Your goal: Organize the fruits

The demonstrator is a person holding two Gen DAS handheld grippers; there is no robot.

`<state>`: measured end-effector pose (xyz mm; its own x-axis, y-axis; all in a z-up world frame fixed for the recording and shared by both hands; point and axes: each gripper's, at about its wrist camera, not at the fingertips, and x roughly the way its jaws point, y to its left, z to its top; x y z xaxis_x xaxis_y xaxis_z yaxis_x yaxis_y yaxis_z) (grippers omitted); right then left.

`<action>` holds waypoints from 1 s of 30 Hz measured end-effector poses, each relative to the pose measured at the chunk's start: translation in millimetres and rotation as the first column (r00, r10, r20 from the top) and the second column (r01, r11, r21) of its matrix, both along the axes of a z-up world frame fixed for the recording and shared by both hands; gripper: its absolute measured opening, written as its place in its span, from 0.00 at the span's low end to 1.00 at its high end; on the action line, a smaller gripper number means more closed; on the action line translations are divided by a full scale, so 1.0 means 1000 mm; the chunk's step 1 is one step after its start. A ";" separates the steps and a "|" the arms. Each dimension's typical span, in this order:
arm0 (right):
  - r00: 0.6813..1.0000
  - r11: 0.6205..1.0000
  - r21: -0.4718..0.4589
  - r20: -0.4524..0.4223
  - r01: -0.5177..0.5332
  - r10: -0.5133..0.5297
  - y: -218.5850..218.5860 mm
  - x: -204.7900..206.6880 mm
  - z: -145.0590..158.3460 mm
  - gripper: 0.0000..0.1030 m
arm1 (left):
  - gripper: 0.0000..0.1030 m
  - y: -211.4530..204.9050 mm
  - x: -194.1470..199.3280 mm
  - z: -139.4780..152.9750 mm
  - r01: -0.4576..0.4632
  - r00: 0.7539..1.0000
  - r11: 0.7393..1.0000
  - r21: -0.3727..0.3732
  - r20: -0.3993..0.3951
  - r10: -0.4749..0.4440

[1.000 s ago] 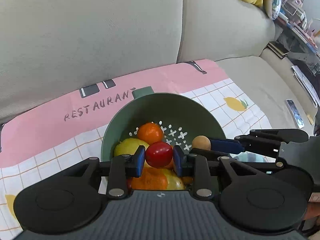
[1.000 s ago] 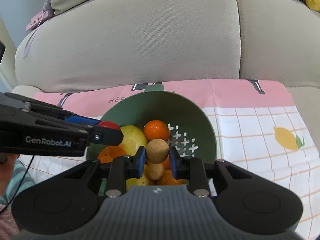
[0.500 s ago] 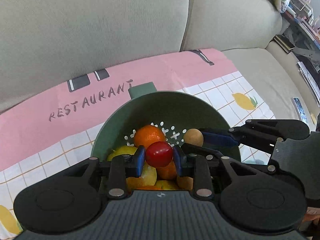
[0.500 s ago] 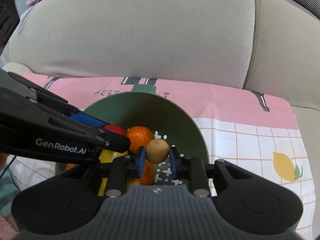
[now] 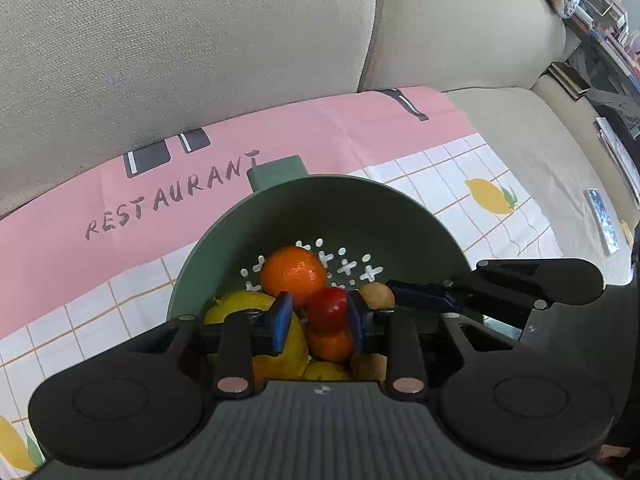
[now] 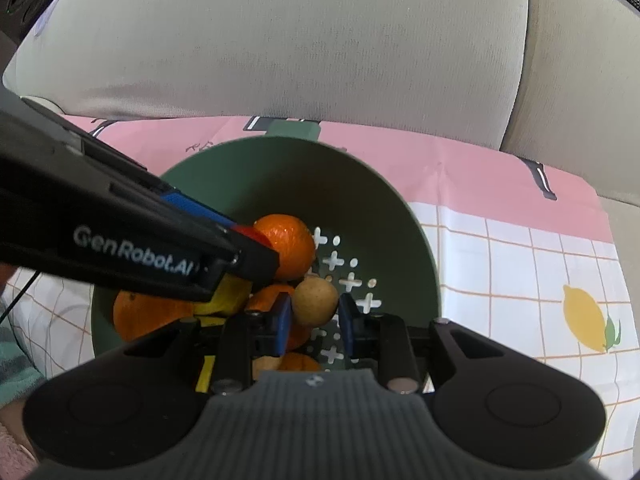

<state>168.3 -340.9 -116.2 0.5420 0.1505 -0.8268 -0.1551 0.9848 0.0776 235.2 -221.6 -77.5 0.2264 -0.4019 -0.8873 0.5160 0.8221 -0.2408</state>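
A green colander bowl (image 5: 320, 200) (image 6: 280, 168) holds oranges (image 5: 292, 272) (image 6: 288, 244) and a yellow lemon (image 5: 240, 304). My left gripper (image 5: 318, 316) hangs low over the fruit pile. A small red fruit (image 5: 326, 310) lies between its blue pads, against the right one, with a thin gap at the left pad. My right gripper (image 6: 314, 316) is shut on a small tan round fruit (image 6: 314, 300) above the bowl's perforated floor. The left wrist view shows that tan fruit (image 5: 376, 295) beside the red one. The right wrist view shows only a sliver of the red fruit (image 6: 250, 234).
The bowl stands on a pink and white checked cloth (image 5: 120, 208) (image 6: 520, 248) spread on a beige sofa seat. The back cushions (image 5: 180, 40) rise just behind it. A slim remote-like object (image 5: 600, 216) lies on the seat to the right. A striped sleeve (image 6: 12, 360) shows at lower left.
Both grippers have sunk toward the bowl and now sit among the fruit. The red fruit looks smaller and has come off the left pad. The tan fruit stays gripped.
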 end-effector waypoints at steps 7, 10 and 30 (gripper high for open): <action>1.000 1.000 -0.010 0.021 0.003 -0.003 -0.001 -0.002 0.012 0.34 | 0.43 0.003 -0.005 0.014 -0.002 1.000 1.000 -0.001 0.031 0.003; 0.999 1.000 -0.011 0.039 0.011 -0.010 -0.001 -0.006 0.021 0.42 | 0.46 0.006 -0.009 0.025 -0.005 0.998 1.000 -0.004 0.064 0.006; 0.952 0.996 0.041 0.292 0.082 -0.091 0.020 -0.061 0.119 0.96 | 0.80 0.068 -0.076 0.123 -0.106 0.893 0.994 -0.021 0.437 0.104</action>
<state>107.4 -321.0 2.9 0.7718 0.1129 -0.6257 -0.0895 0.9936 0.0688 159.6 -153.5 45.4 0.6320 -0.3519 -0.6904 0.4792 0.8777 -0.0087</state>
